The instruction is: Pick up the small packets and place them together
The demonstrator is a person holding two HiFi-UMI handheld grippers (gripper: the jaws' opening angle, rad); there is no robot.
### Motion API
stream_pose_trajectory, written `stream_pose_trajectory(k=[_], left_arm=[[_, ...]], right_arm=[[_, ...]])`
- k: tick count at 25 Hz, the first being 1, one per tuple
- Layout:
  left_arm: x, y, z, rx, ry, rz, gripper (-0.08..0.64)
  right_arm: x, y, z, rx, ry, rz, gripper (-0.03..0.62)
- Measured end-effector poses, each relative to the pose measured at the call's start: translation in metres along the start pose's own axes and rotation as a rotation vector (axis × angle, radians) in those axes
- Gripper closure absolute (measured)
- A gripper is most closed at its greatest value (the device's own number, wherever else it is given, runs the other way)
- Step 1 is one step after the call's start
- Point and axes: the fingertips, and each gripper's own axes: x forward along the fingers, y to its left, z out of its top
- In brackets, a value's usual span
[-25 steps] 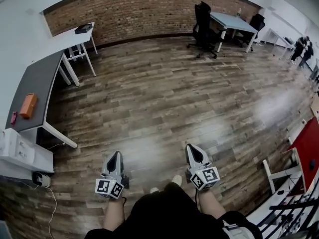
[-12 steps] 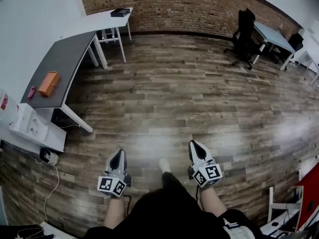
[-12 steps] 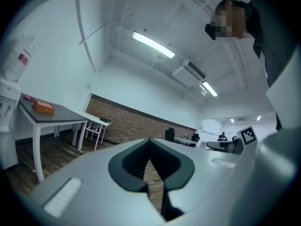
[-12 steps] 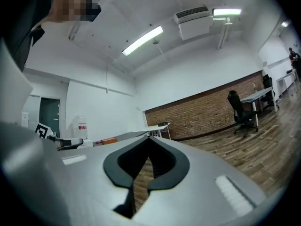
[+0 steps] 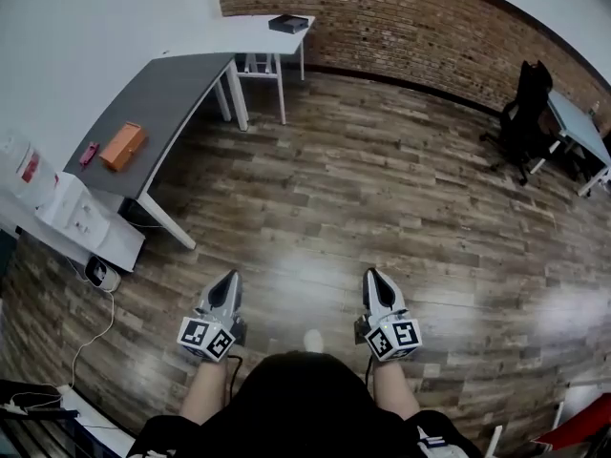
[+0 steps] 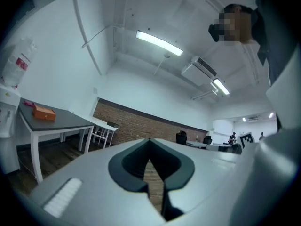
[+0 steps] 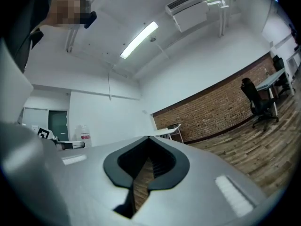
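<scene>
An orange packet (image 5: 122, 146) and a small pink packet (image 5: 88, 153) lie on a dark grey table (image 5: 181, 93) at the left, far from both grippers. My left gripper (image 5: 226, 280) and right gripper (image 5: 371, 277) are held level side by side over the wooden floor, both shut with nothing in them. In the left gripper view the shut left gripper (image 6: 149, 147) points past the grey table (image 6: 61, 122), where the orange packet (image 6: 43, 112) shows. The right gripper (image 7: 148, 145) is shut too, facing the brick wall.
A white water dispenser (image 5: 67, 206) stands at the grey table's near end, with cables on the floor. A white table (image 5: 258, 38) with a dark box (image 5: 287, 24) stands at the brick wall. A black office chair (image 5: 523, 122) and a desk (image 5: 579, 130) are far right.
The whole view has swung: the grey table with the packets has shifted right and nearer the picture's middle, the chair toward the right edge. Both grippers stay shut, side by side.
</scene>
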Motion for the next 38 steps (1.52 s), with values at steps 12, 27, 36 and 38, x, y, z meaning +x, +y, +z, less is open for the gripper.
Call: stream_pose_trajectory(k=[12, 27, 36, 38], left_arm=[[0.054, 0.033, -0.013, -0.046, -0.001, 0.087, 0.561], [0.147, 0.194, 0.040, -0.045, -0.100, 0.199, 0.561], [0.142, 0.288, 0.055, -0.059, -0.120, 0.300, 0.561], [0.132, 0.301, 0.052, -0.065, -0.115, 0.339, 0.561]], right_arm=[[0.087, -0.039, 0.003, -0.005, 0.042, 0.064, 0.591], [0.264, -0.033, 0.034, -0.096, 0.009, 0.068, 0.591], [0.371, 0.014, 0.007, -0.115, 0.055, 0.140, 0.591], [0.385, 0.027, -0.006, -0.110, 0.086, 0.183, 0.591]])
